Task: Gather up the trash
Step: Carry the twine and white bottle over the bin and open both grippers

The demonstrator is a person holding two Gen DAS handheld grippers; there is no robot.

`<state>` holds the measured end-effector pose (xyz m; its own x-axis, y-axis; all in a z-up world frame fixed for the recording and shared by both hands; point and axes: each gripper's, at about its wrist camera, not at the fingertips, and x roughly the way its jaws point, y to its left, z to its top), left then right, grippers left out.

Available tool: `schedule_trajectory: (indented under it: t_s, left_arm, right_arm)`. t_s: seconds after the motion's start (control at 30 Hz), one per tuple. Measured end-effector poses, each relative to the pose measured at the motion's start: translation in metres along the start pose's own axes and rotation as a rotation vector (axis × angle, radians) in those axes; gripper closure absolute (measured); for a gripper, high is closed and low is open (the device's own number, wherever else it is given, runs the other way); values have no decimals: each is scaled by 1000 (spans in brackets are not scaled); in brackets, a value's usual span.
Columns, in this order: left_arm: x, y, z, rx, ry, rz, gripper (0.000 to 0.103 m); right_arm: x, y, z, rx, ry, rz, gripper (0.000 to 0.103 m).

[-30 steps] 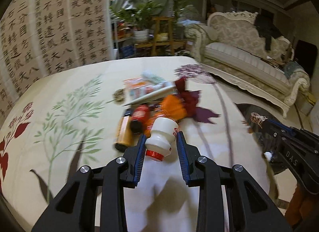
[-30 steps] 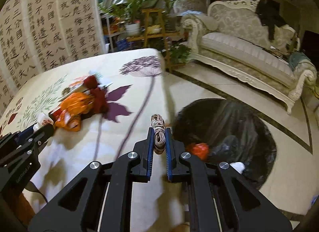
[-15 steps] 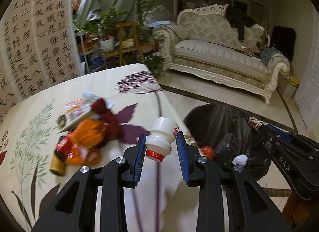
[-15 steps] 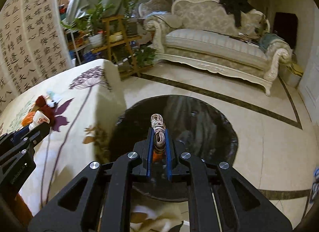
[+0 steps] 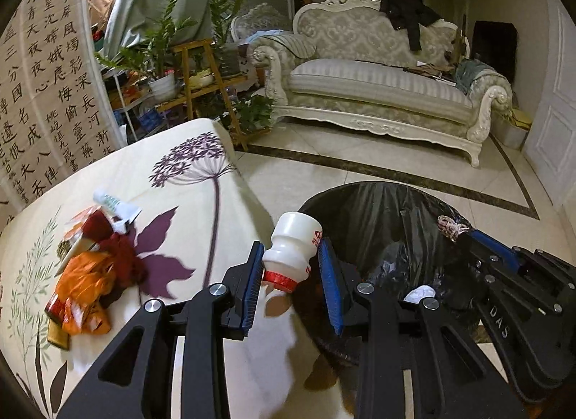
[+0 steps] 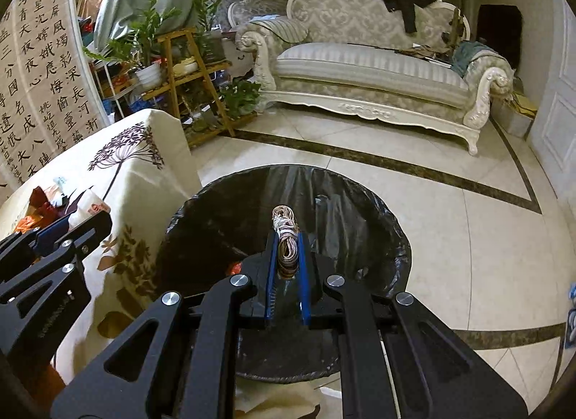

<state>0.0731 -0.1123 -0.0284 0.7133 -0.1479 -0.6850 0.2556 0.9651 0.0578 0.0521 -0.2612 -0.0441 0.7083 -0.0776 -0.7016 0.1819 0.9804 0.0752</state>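
Room: tiled floor with dark inlay lines, a calligraphy screen (image 5: 54,94) far left, potted plants (image 5: 162,48) on wooden shelves, a cream carved sofa (image 5: 378,87) along the far wall.
Table: a floral-print cloth (image 5: 187,181) covers the table at left; on its left part lies a heap of trash (image 5: 93,260) with orange and dark red wrappers and a white tube.
Left gripper (image 5: 291,267): angled downward at the table's right edge, jaws partly apart and clamped on a white bottle (image 5: 293,249) with a red cap, cap end toward the camera, tilted.
Bin: a round bin lined with a black bag (image 6: 288,203) stands on the floor just right of the table; something red-orange and something white lie inside.
Right gripper (image 6: 287,257): tilted down above the bin's opening, jaws narrow and pinching a small coil of brown-and-white string (image 6: 286,242).
Views: only the left wrist view shows the trash heap in full and the white scrap in the bin; the right wrist view shows the whole bin rim and the left gripper from the side.
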Motion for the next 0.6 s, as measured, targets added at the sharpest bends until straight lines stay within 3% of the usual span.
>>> schedule_trajectory:
  t_s: [0.17, 0.27, 0.4, 0.6]
  left_arm:
    - [11, -7, 4, 22, 8, -5, 70]
    - [15, -8, 5, 17, 23, -8, 59]
    - [12, -5, 5, 0, 12, -1, 45]
    - [10, 1, 5, -31, 4, 10, 33]
  right_arm:
    - [6, -7, 1, 17, 6, 0, 90]
    - [6, -10, 1, 36, 3, -3, 70]
    - [6, -14, 1, 47, 1, -13, 68]
    - [0, -16, 3, 55, -12, -21, 60]
